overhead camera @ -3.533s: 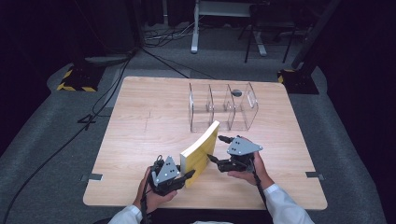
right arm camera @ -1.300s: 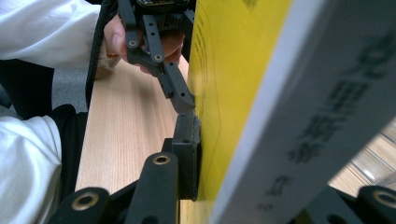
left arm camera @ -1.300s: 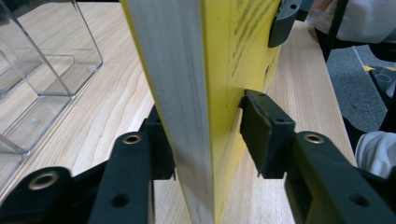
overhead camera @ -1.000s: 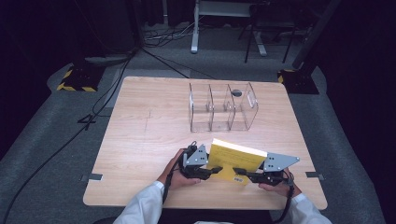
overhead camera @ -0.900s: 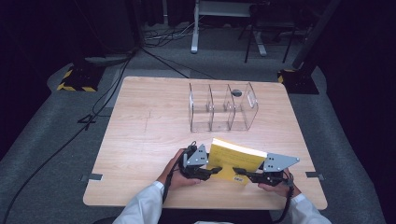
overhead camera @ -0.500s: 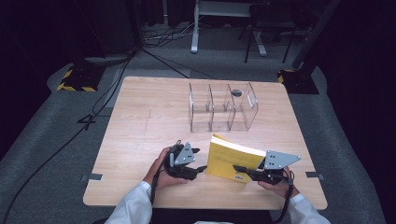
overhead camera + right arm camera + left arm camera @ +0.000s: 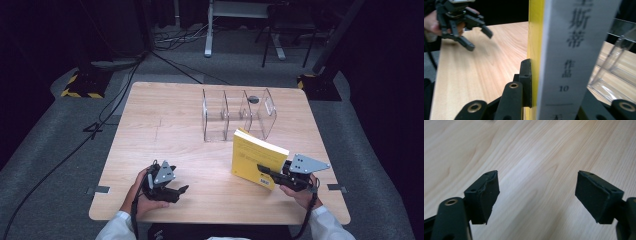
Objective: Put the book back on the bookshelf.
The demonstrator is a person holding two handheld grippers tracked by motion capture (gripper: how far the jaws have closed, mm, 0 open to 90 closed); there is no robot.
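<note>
At the near edge of the pale wooden bench point(image 7: 165, 125), the left gripper point(image 7: 176, 191) hovers low over bare wood, well apart from the book; its fingers point(image 7: 486, 195) stand wide with nothing between them, having just been opening. To its right, the right gripper point(image 7: 267, 171) has its fingers point(image 7: 526, 82) clamped on the yellow-covered paperback book point(image 7: 257, 160), held upright on edge with its white spine toward that gripper's camera. Farther back stands the clear plastic three-slot file rack point(image 7: 235, 114), all slots empty. Judging by this, the book is lifted and passed to one hand; slotting it into the rack remains.
</note>
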